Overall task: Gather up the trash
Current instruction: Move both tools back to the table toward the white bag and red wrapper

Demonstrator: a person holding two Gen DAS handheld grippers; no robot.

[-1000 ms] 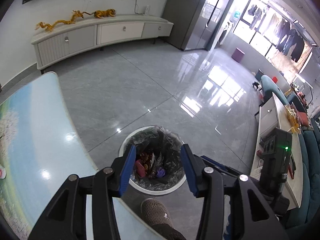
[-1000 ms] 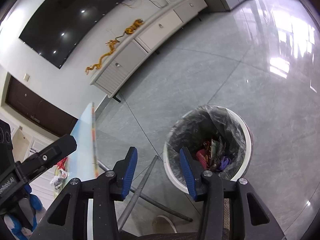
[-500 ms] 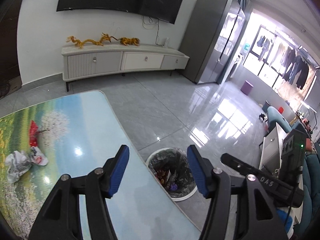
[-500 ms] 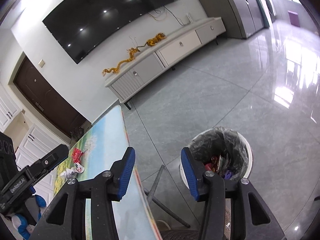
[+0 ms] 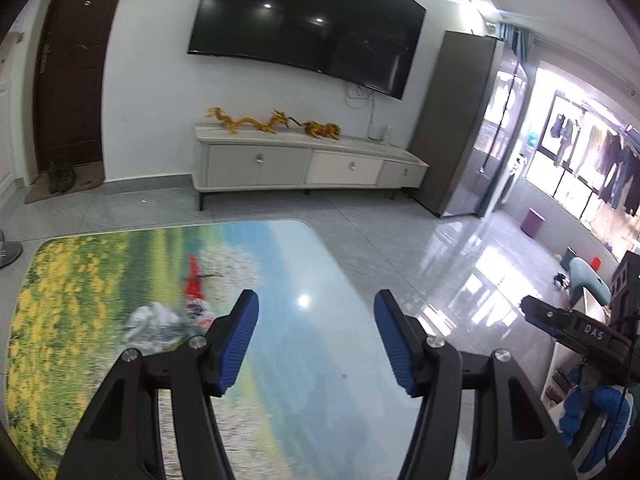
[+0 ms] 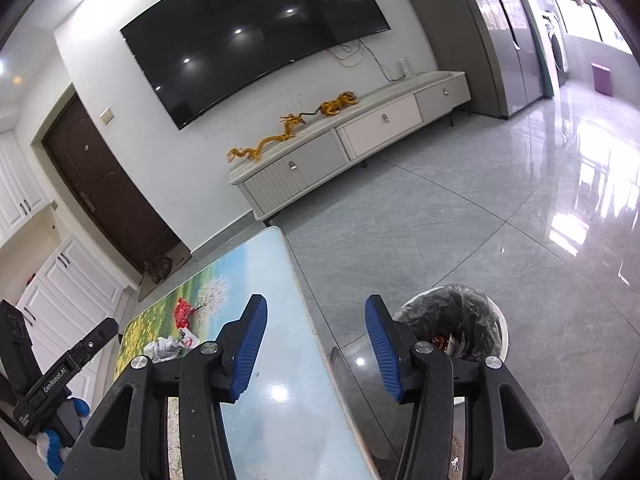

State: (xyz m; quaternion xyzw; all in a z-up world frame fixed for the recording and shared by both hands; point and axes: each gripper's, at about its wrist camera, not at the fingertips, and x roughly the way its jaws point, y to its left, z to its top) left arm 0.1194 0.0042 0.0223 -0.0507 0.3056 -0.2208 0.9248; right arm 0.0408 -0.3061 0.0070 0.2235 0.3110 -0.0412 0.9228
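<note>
My left gripper (image 5: 316, 296) hovers open over the landscape-print table (image 5: 300, 264) with nothing between its fingers. Ahead and to its left lie a crumpled grey-white plastic bag (image 5: 152, 320) and a red wrapper (image 5: 194, 280). My right gripper (image 6: 316, 302) hangs over the table's right edge (image 6: 296, 280), its jaws opening and empty. To its right on the floor stands the white trash bin (image 6: 456, 316), lined with a black bag and holding wrappers. In the right wrist view the red wrapper (image 6: 184, 310) and the crumpled bag (image 6: 164, 346) lie far left on the table.
A low white TV cabinet (image 5: 304, 164) with golden dragon figures stands against the far wall under a big dark TV (image 5: 308, 28). Glossy grey floor tiles (image 6: 480, 220) stretch to the right of the table. A dark door (image 5: 68, 72) is at the left.
Both views have swung up from the bin toward the table and the far wall. The left gripper moved left over the table and its jaws widened; the bin left its view.
</note>
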